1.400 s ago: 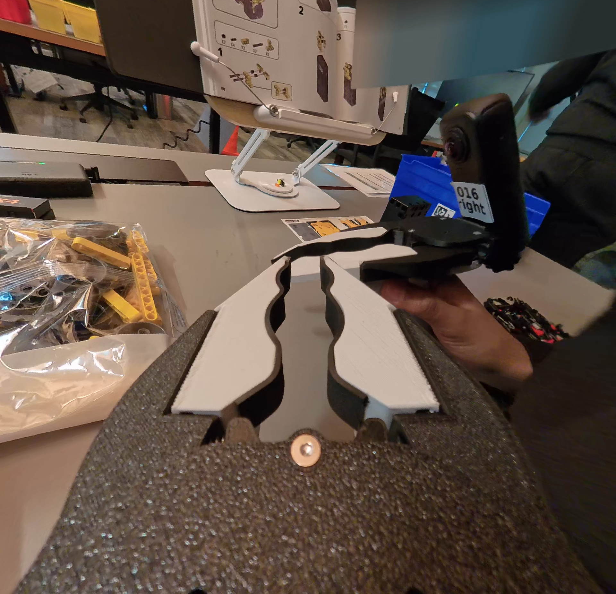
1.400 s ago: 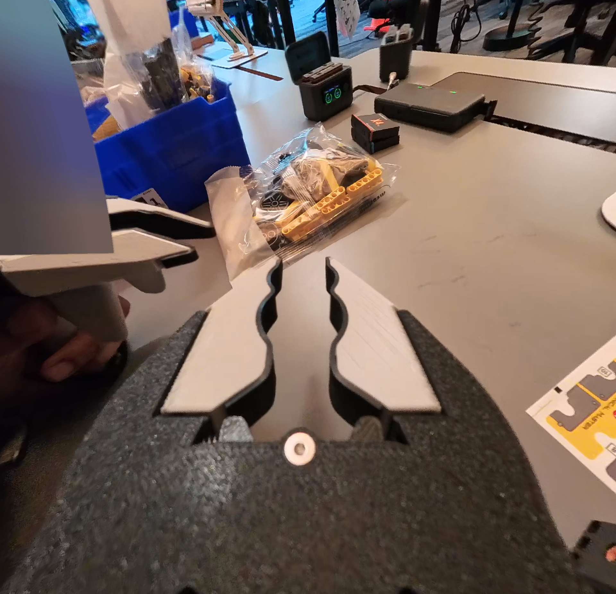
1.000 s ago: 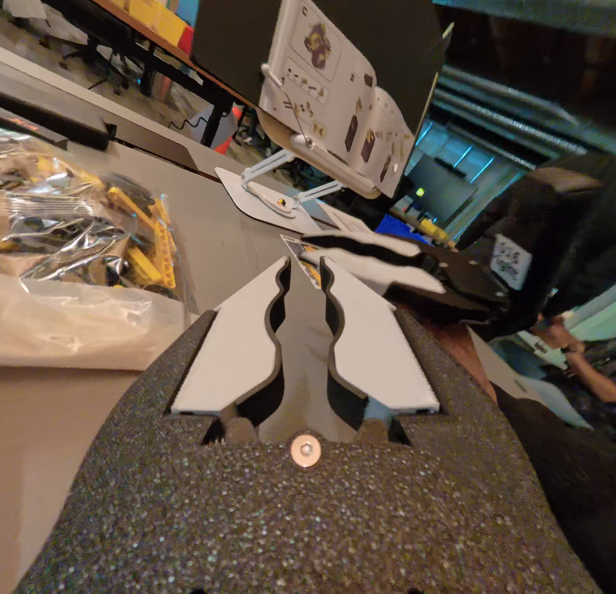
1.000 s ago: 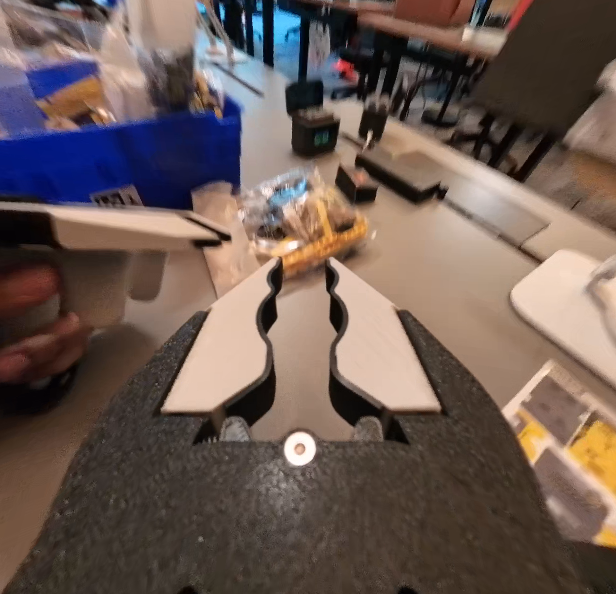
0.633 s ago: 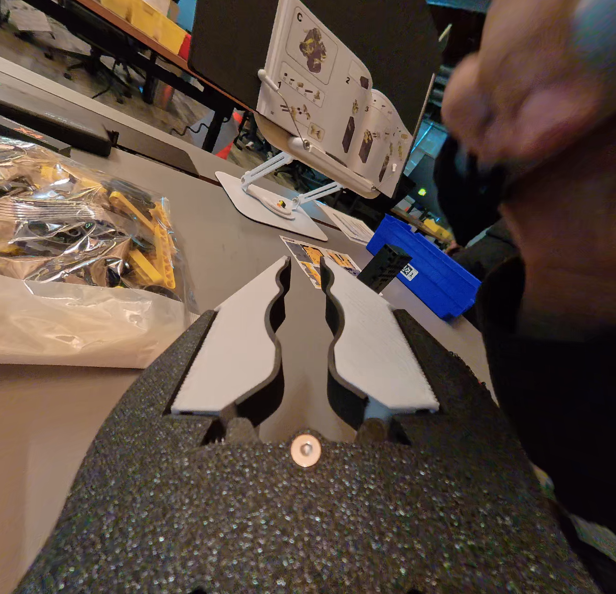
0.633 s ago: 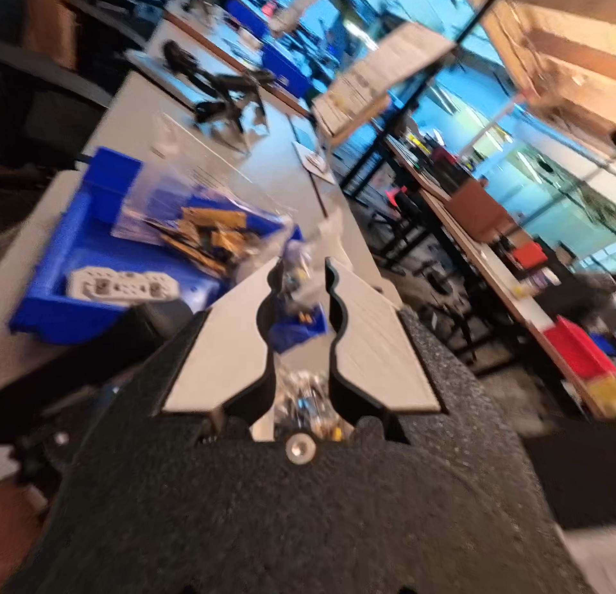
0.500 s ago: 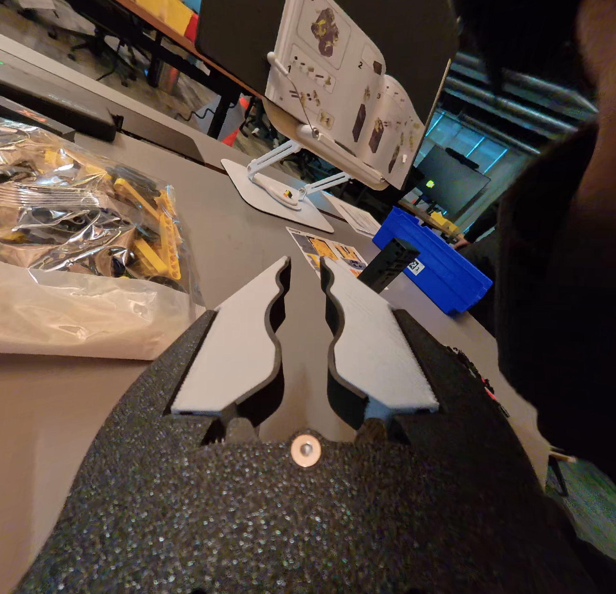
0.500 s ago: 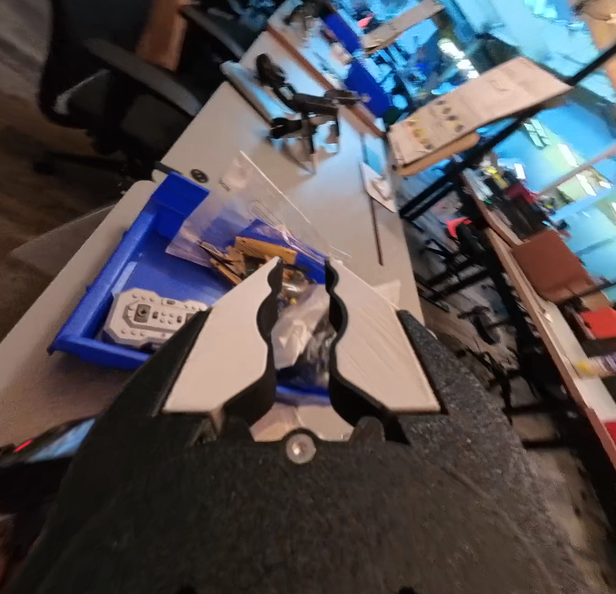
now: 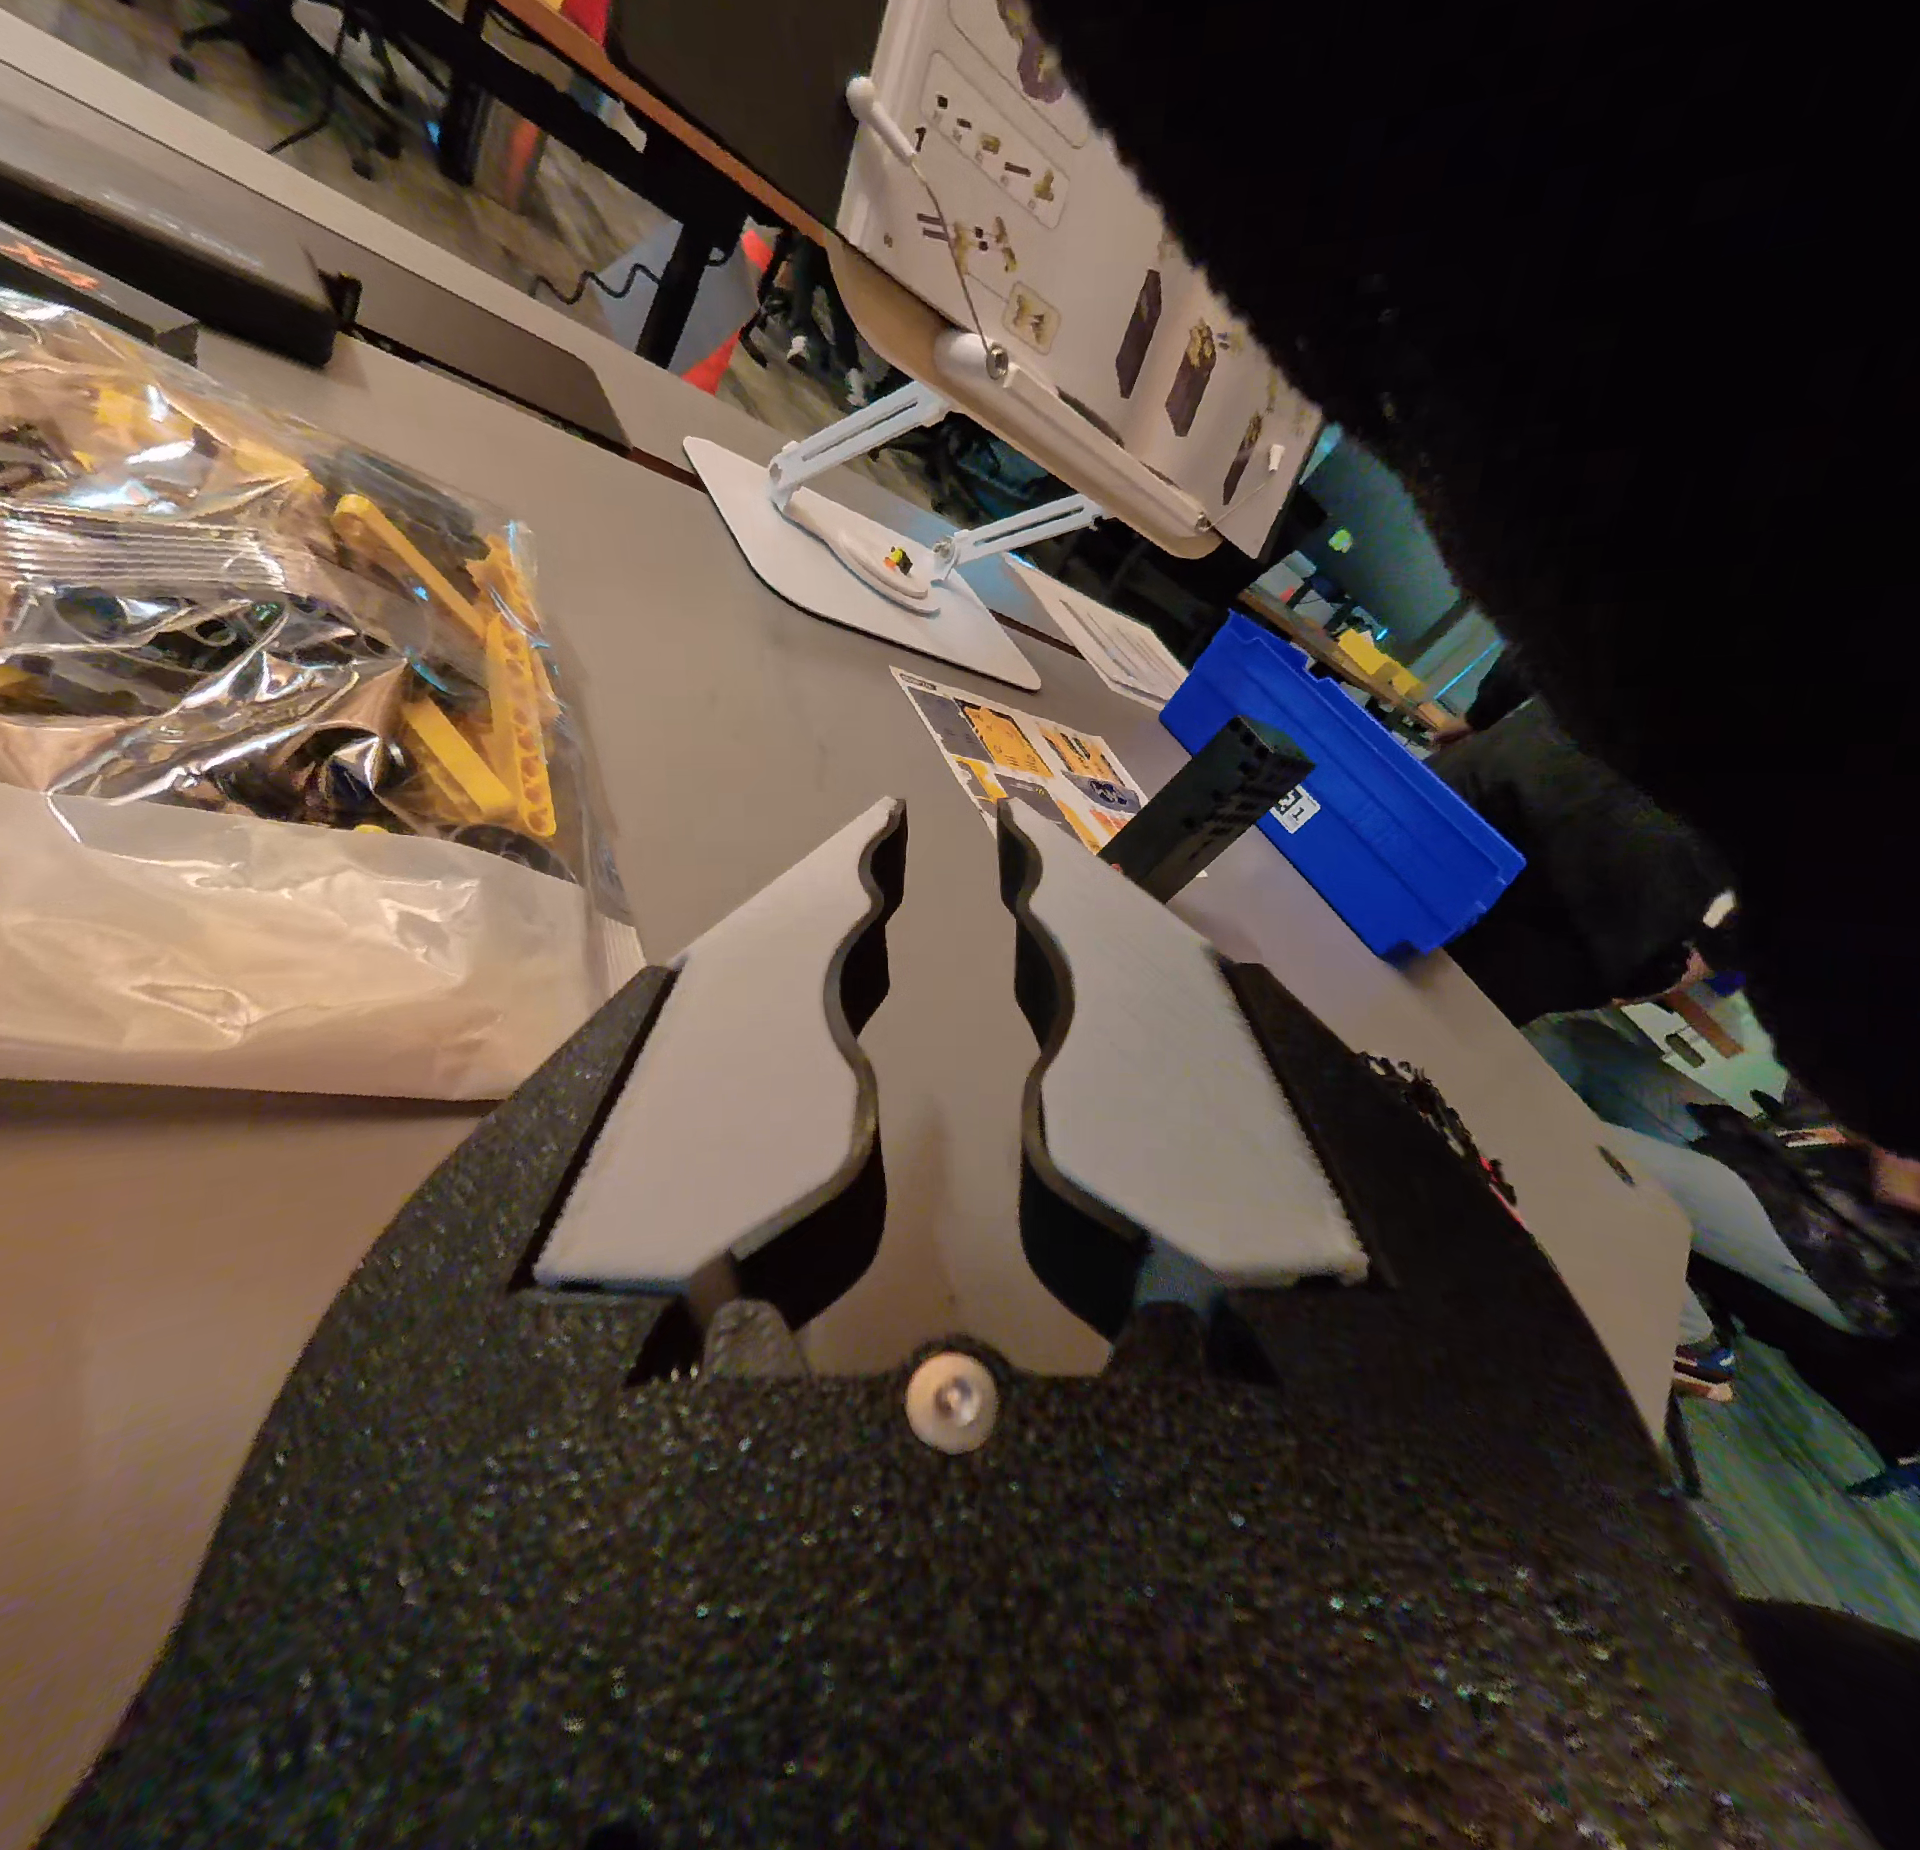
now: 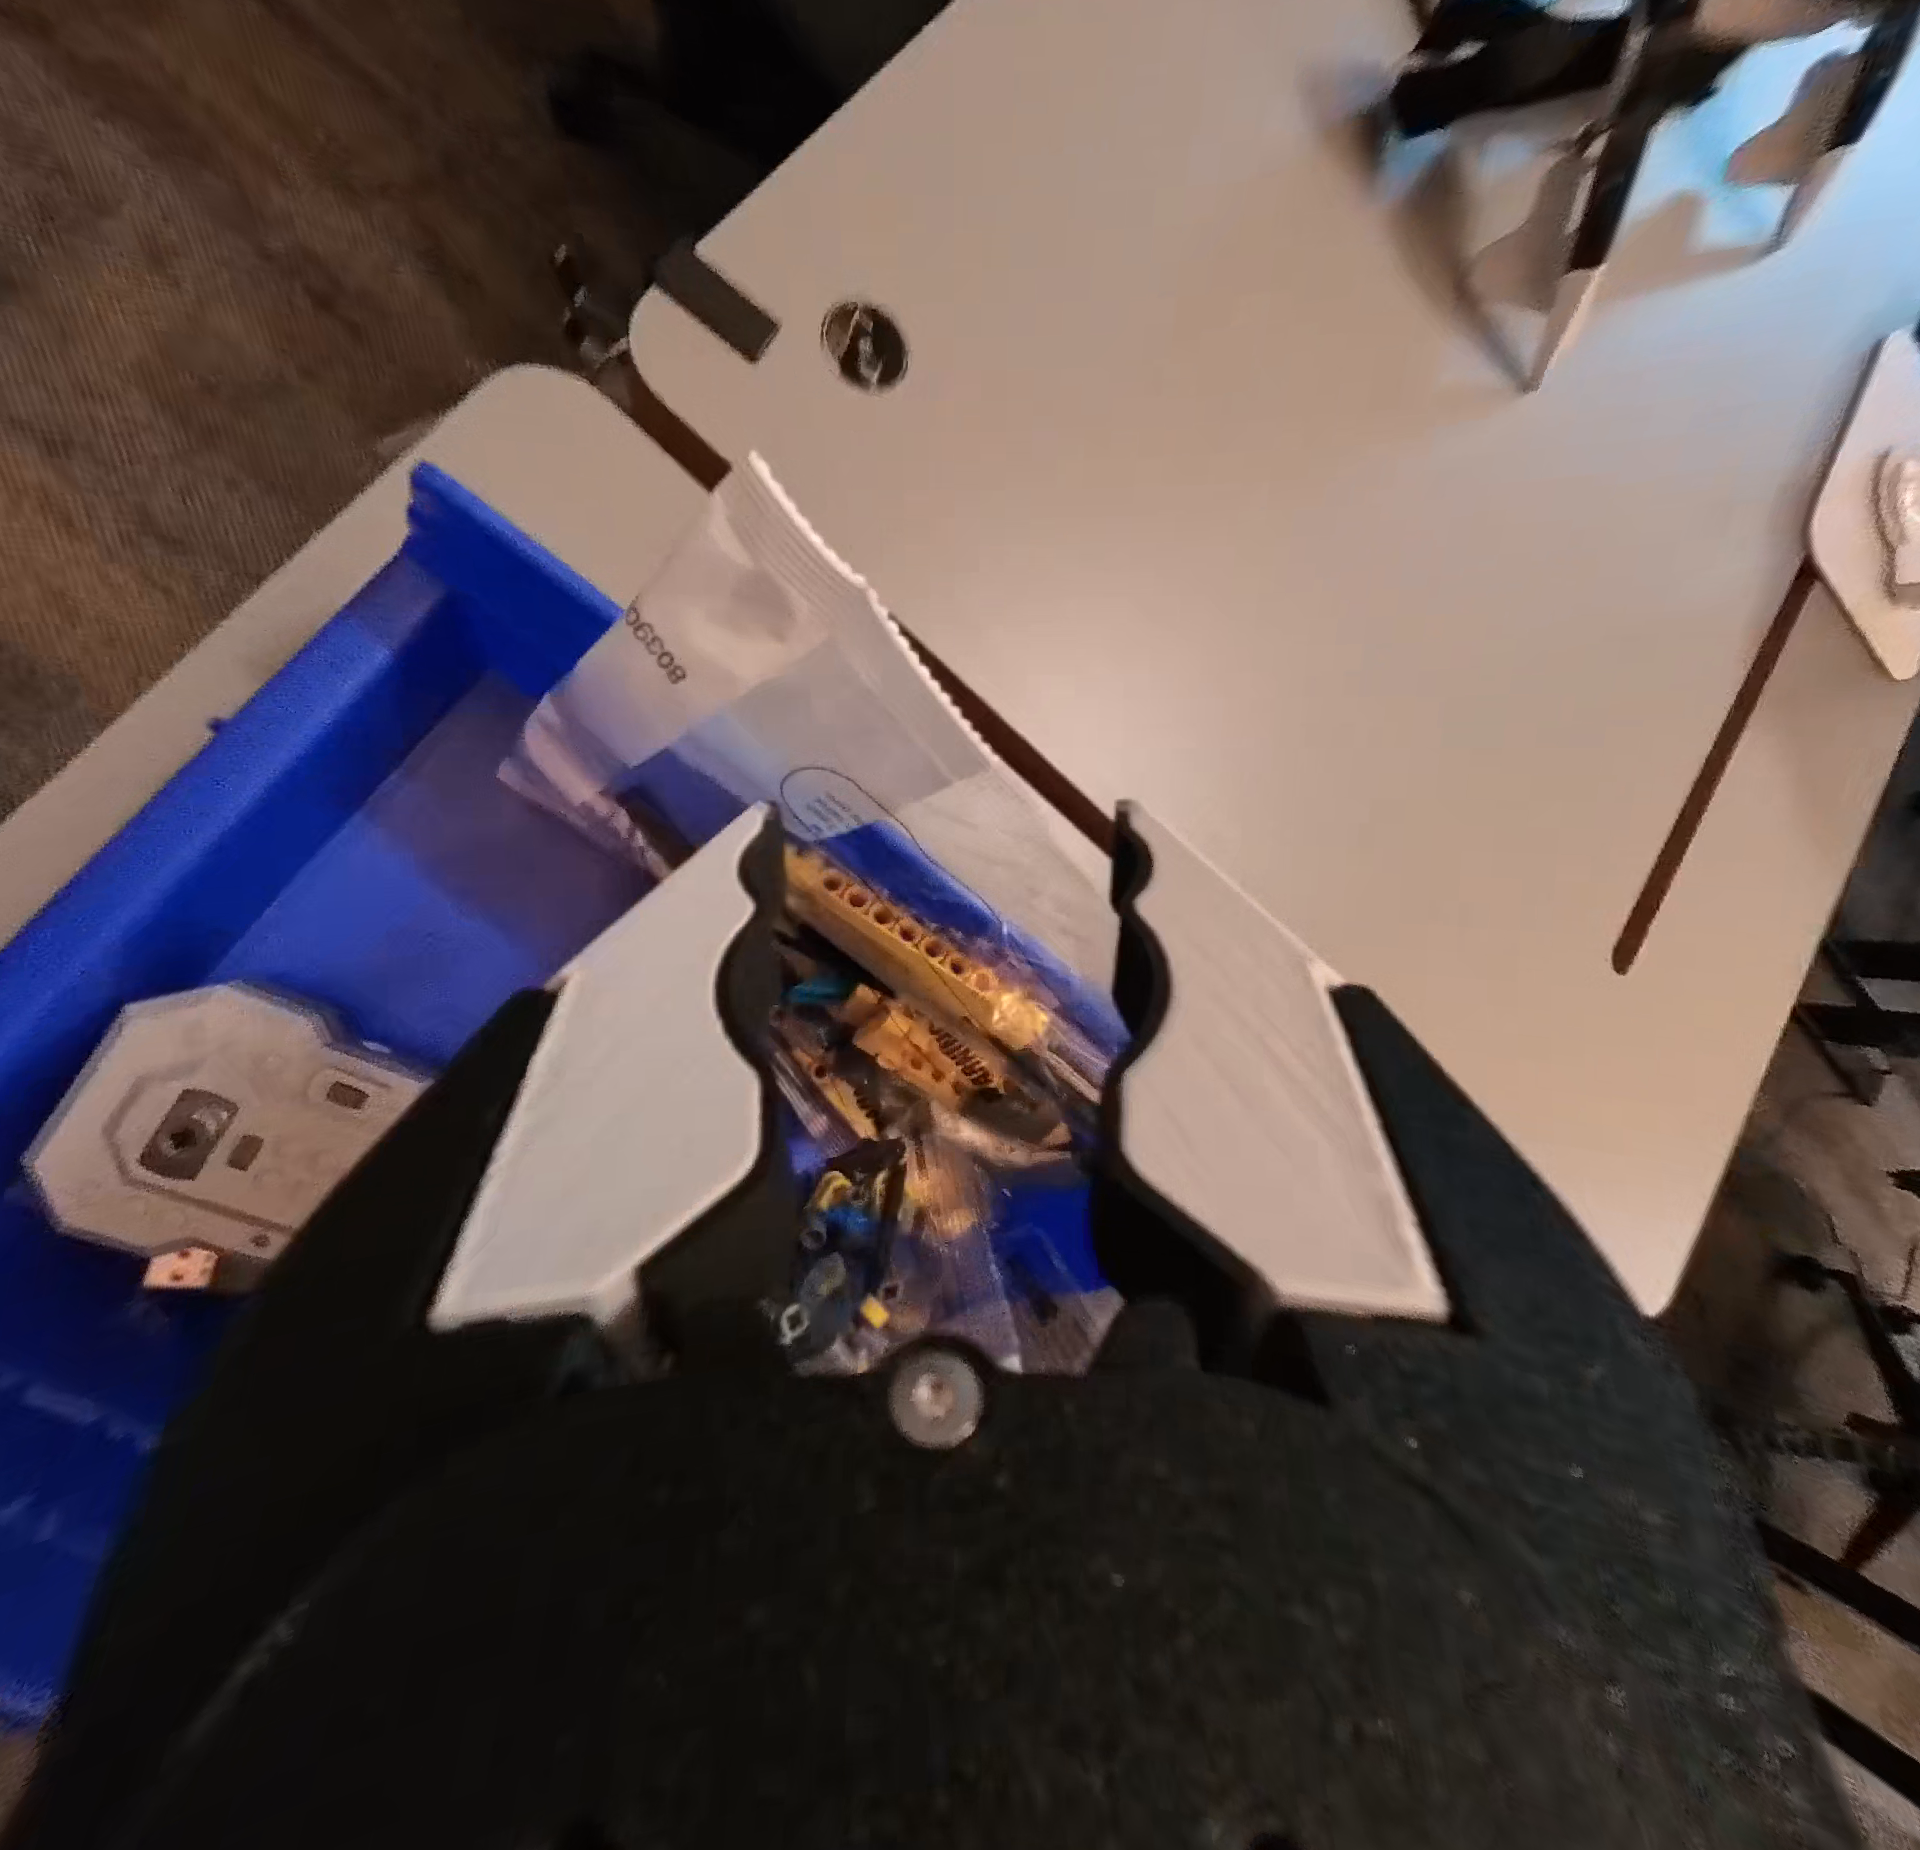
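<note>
My left gripper [image 9: 951,813] hovers low over the grey table [image 9: 727,657], its jaws a narrow gap apart and empty. A clear bag of yellow and black building parts [image 9: 260,657] lies to its left. A black beam piece [image 9: 1205,813] stands just past its right fingertip. My right gripper [image 10: 945,824] is open wide and empty, looking down into a blue bin [image 10: 312,761]. A clear bag of yellow parts [image 10: 914,979] lies in the bin right between its fingers. A grey block-shaped part [image 10: 208,1125] lies in the bin to the left.
A booklet on a white stand [image 9: 997,242] stands at the back of the table, with a printed sheet [image 9: 1029,761] and the blue bin [image 9: 1340,782] nearby. A dark sleeve [image 9: 1558,346] covers the upper right. A second table [image 10: 1247,450] adjoins; carpet floor [image 10: 208,138] lies beyond. The left gripper's tips are roughly 40 centimetres from the right gripper's.
My right gripper swung from the table to above the blue bin and its jaws opened wide. My left gripper tilted but kept its place. A dark sleeve crossed its view.
</note>
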